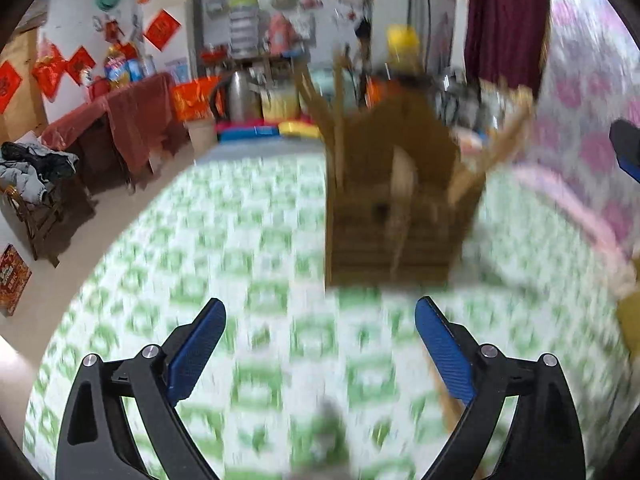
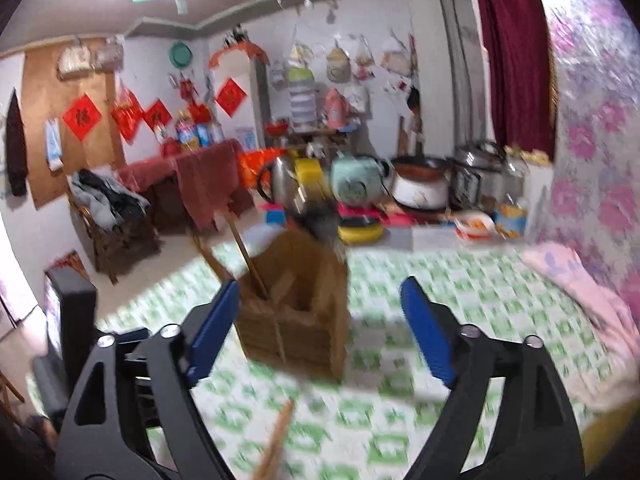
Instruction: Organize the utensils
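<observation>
A wooden utensil holder (image 1: 396, 216) stands on the green-and-white checked cloth (image 1: 240, 272), with wooden sticks poking out of its top. My left gripper (image 1: 320, 320) is open and empty, a little in front of the holder. In the right wrist view the holder (image 2: 296, 308) stands upright between and beyond my open right gripper (image 2: 320, 300), with chopsticks (image 2: 248, 256) leaning out to the left. A loose wooden utensil (image 2: 276, 440) lies on the cloth below the right gripper. Both views are blurred by motion.
A pink towel (image 2: 576, 300) lies at the right on the cloth. Beyond the far edge stand a kettle (image 2: 356, 180), pots (image 2: 424, 184) and a rice cooker (image 2: 476, 176). A floral wall (image 2: 592, 120) closes the right side. The other gripper's blue tip (image 1: 628, 152) shows at the right edge.
</observation>
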A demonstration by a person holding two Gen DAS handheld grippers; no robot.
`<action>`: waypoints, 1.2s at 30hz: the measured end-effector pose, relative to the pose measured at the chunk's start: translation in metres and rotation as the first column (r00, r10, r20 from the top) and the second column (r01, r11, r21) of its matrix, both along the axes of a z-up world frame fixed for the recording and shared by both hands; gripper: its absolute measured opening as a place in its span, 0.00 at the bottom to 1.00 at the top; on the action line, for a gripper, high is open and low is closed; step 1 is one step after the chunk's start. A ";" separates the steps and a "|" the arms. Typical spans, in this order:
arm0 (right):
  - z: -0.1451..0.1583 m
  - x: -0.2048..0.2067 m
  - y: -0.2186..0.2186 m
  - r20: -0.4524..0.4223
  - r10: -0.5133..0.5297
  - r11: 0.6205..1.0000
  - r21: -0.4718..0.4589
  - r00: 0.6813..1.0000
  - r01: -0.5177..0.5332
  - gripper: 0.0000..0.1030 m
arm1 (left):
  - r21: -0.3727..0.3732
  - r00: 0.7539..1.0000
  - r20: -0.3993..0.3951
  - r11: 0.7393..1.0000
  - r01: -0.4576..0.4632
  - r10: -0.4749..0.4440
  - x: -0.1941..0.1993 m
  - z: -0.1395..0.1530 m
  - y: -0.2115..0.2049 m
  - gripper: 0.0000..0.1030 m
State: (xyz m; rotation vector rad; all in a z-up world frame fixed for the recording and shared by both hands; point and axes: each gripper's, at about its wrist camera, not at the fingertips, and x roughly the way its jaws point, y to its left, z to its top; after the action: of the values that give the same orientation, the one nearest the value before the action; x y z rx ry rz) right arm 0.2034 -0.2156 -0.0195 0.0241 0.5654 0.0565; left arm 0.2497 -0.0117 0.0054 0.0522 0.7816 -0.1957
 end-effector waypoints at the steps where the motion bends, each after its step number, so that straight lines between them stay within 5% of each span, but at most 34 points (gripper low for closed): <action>1: -0.011 -0.005 -0.001 -0.025 -0.011 1.000 -0.015 1.000 0.011 0.81 | 0.013 1.000 -0.024 1.000 0.014 -0.014 -0.006 -0.008 -0.001 0.91; 8: -0.092 -0.045 -0.011 -0.286 -0.013 0.995 -0.098 0.958 -0.016 0.81 | 0.035 0.993 -0.108 0.998 0.058 -0.053 -0.045 -0.035 -0.005 0.91; 17: -0.096 -0.057 -0.031 -0.305 -0.030 1.000 -0.017 0.952 0.026 0.91 | -0.062 0.957 -0.212 0.981 0.186 -0.195 -0.093 -0.045 -0.026 0.91; 30: -0.116 -0.047 -0.049 -0.402 -0.053 0.993 0.077 0.914 0.091 0.91 | 0.123 0.947 -0.245 0.962 0.243 -0.207 -0.103 -0.065 -0.058 0.91; 36: -0.116 -0.047 -0.050 -0.403 -0.051 0.992 0.083 0.914 0.092 0.91 | 0.155 0.976 -0.200 0.981 0.121 -0.089 -0.084 -0.063 -0.043 0.84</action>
State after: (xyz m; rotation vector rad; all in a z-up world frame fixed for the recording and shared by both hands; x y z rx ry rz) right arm 0.1560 -0.2653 -0.1352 0.1580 0.9727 0.0075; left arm 0.1661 -0.0548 -0.0579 0.2358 0.9884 -0.2382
